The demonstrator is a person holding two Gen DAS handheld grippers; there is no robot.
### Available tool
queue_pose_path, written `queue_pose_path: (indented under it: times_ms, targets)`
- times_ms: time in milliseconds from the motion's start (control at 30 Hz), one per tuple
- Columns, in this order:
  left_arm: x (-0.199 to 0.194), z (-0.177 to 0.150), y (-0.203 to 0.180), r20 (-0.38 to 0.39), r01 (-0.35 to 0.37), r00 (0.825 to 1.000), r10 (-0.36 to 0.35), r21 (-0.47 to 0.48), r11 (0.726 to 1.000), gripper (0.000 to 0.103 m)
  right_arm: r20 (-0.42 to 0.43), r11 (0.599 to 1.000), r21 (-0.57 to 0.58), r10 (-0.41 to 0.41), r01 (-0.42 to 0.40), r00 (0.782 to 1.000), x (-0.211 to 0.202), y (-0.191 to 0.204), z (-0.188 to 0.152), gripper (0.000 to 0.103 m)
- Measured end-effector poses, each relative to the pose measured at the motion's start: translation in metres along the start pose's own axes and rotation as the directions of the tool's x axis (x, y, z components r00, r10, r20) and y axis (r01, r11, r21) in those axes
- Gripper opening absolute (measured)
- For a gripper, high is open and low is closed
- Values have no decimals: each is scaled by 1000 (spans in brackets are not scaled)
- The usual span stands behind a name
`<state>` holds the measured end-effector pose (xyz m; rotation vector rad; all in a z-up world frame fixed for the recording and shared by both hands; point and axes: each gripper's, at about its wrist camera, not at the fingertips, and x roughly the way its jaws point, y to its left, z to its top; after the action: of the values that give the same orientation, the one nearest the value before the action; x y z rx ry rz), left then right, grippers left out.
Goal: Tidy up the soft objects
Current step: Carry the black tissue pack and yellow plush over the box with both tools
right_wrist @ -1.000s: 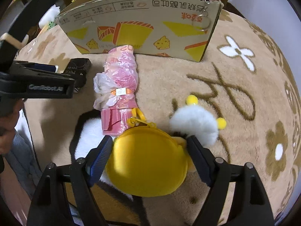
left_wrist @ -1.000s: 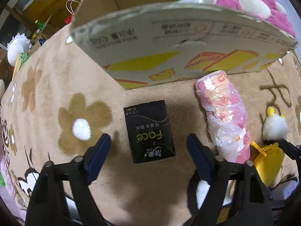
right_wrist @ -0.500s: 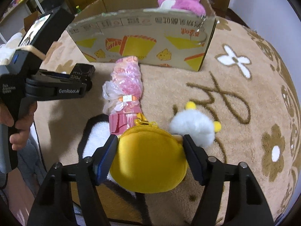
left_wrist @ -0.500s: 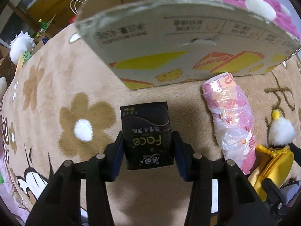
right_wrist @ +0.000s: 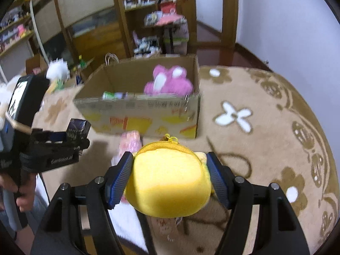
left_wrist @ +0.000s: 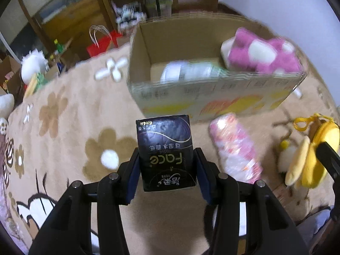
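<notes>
My left gripper [left_wrist: 166, 164] is shut on a black tissue pack [left_wrist: 165, 150] and holds it above the rug, short of the open cardboard box [left_wrist: 212, 97]. My right gripper [right_wrist: 170, 170] is shut on a yellow plush pouch [right_wrist: 170, 178], also lifted; the pouch shows in the left wrist view [left_wrist: 310, 161] too. The box [right_wrist: 144, 116] holds a pink plush toy [left_wrist: 263, 55] and a white-green pack [left_wrist: 191, 72]. A pink wrapped roll [left_wrist: 233, 148] lies on the rug in front of the box.
A beige rug with flower patterns [left_wrist: 63, 127] covers the floor. Wooden shelves [right_wrist: 148, 21] and a red bag [left_wrist: 102, 42] stand behind the box. White plush toys [left_wrist: 34, 63] sit at the far left.
Both grippers closed on their objects and lifted them off the rug. The views now look over the box's front wall into it.
</notes>
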<state>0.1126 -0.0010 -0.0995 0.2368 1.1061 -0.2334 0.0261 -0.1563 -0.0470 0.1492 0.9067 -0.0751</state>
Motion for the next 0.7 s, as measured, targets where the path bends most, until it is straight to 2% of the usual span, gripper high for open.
queue_pose_path:
  times_ms: [133,300,467,700]
  targets:
    - [-28,6,3,135,1,991,1,-10,1000,47,103,1000,13,-3,1,995,-17,-3,12,74]
    - [-57,13,10,260,-5,965,12,-27,1000,47,201,1000,17,5,-8,980,-31,-4,28,74]
    - [-80,21,18,372,-39,927,53,-46,998,47,260,1000,0,7,-7,966,-37,-1,42,74]
    - [-98,36,23,478,-59,875,73,-43,997,47,306,1000,-21,9,-3,952,-36,2,59,74]
